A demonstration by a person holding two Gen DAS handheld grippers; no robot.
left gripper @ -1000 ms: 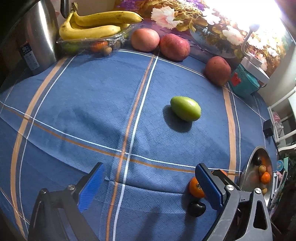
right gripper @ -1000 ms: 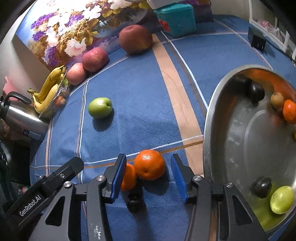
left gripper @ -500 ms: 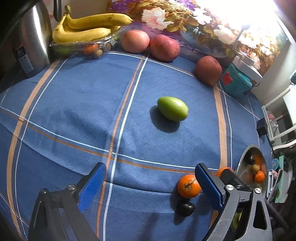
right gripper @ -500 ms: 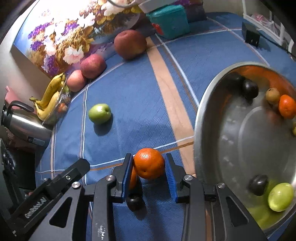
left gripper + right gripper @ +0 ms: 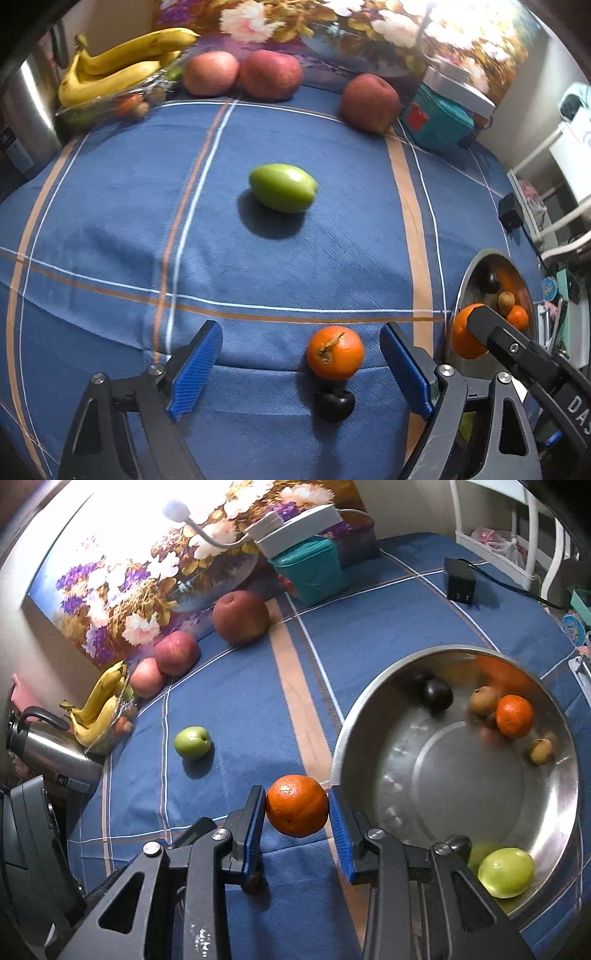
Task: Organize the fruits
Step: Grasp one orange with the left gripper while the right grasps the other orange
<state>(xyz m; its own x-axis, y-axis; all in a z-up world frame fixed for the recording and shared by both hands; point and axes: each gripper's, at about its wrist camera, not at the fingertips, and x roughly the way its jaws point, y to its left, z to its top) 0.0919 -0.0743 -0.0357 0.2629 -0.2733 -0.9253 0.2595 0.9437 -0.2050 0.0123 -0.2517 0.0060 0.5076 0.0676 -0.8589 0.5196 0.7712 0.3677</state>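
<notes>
Your right gripper (image 5: pixel 297 806) is clamped on a round orange tangerine (image 5: pixel 296 805), held just beside the near rim of the wide stainless-steel bowl (image 5: pixel 554 812) and not yet over it. Your left gripper (image 5: pixel 299 369) hangs with its blue pads spread wide, holding nothing.

The bowl already holds a second tangerine, a green apple, dark plums and small brown fruits, so I judge the sorting roughly half done. Outside the bowl, on the blue striped tablecloth (image 5: pixel 110 221), remain another orange tangerine (image 5: pixel 335 352), a small dark plum (image 5: pixel 333 404) touching it, a green oval fruit (image 5: pixel 283 187) well apart from the bowl, and three red apples and bananas farthest from it.

Only the right wrist view shows the bowl's full contents. Only the left wrist view shows the loose tangerine and plum clearly.
</notes>
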